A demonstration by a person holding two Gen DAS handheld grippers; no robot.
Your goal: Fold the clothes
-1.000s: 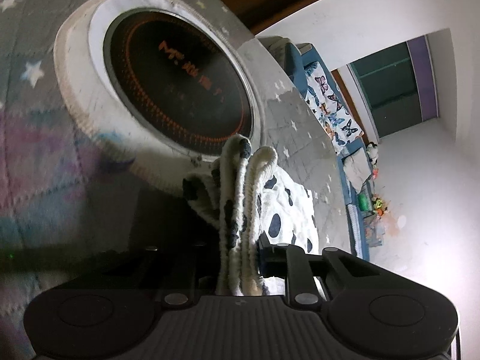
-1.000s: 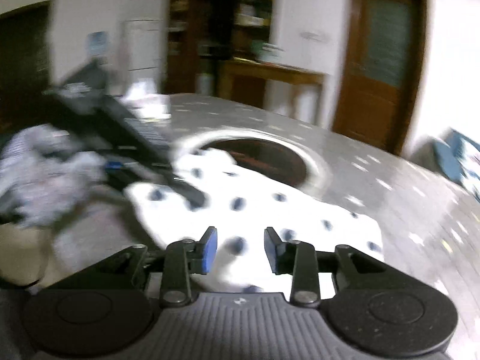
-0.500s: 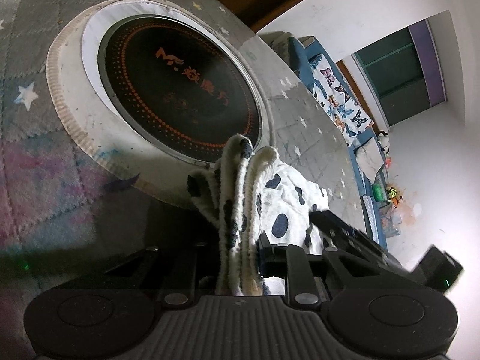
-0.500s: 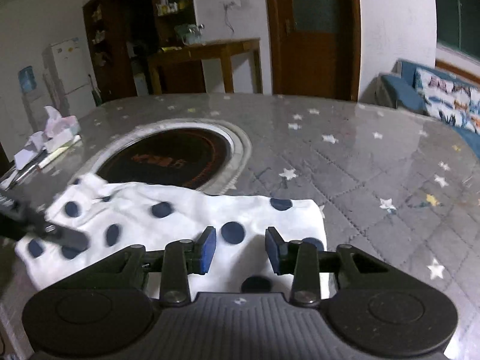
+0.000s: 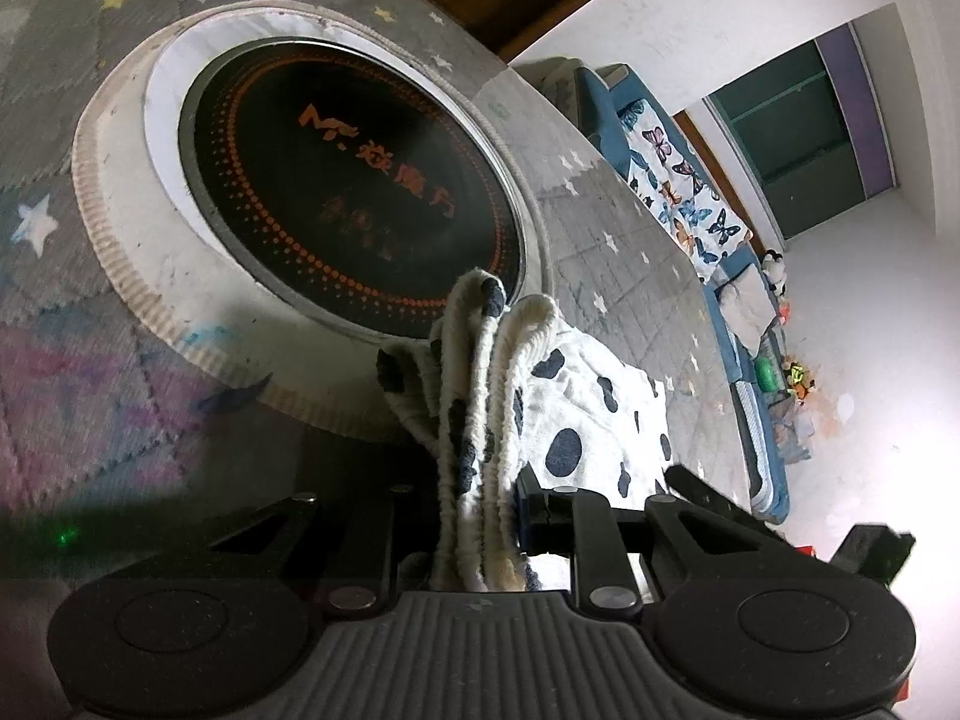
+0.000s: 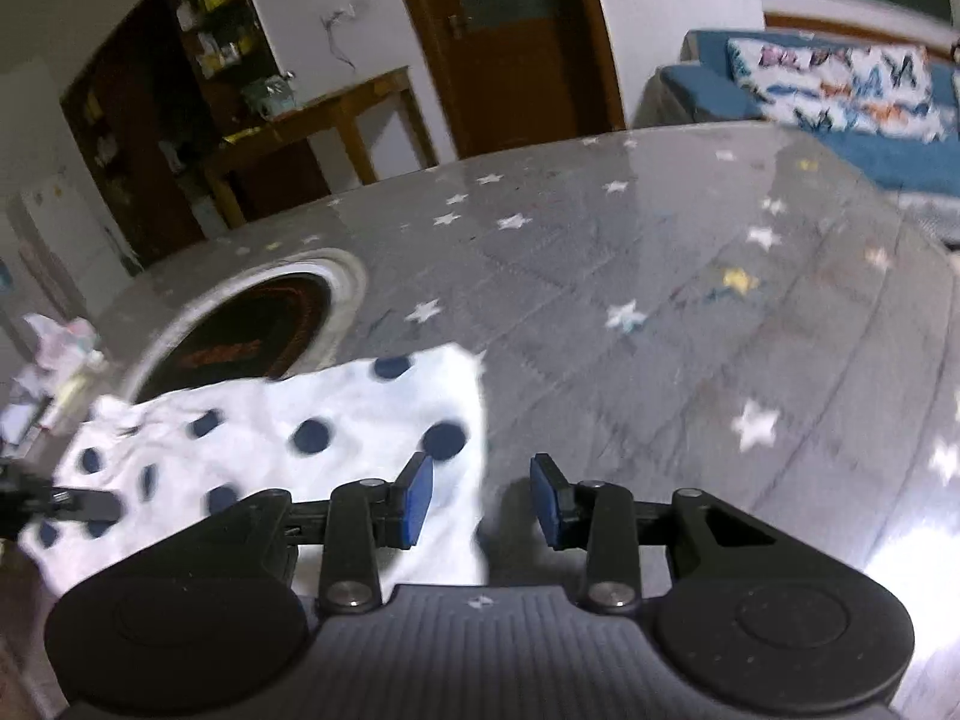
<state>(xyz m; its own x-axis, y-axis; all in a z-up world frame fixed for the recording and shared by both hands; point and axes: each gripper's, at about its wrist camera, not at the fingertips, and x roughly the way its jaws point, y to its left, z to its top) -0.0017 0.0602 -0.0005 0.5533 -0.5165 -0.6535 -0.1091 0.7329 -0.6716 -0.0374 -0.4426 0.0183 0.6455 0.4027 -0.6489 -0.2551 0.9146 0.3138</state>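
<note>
Pinching a bunched, ribbed edge of the spotted cloth (image 5: 480, 420), the left gripper (image 5: 480, 516) is clamping several layers at once, w/ the bunch standing up just in front of the hob (image 5: 348, 180) set into the table (image 6: 660, 300). The right gripper (image 6: 480, 498) is hanging empty, jaws apart, straddling the cloth's right edge on the side away from the hob; nothing is sitting between the pads.

Cloth is lying part-flat on the table, its far edge reaching the hob's rim, the rest spreading toward the cameras.

Risks, as a guess:
- Left grip is taking in many layers, so lifting is likely dragging the whole piece rather than one flap, and the fold is coming out crooked.
- Right jaws are lining up w/ the very edge; closing here is prob. catching thin fabric only, or missing.
- Right view is blurring, so aim is looking unsure.
- Cloth sliding over the hob's raised rim may be snagging.

Room: table right of the hob is lying bare, stars only. Left of the hob some paper clutter (image 6: 54, 360) is crowding things. The table's edge is curving away well beyond, toward a sofa (image 6: 840, 96).
</note>
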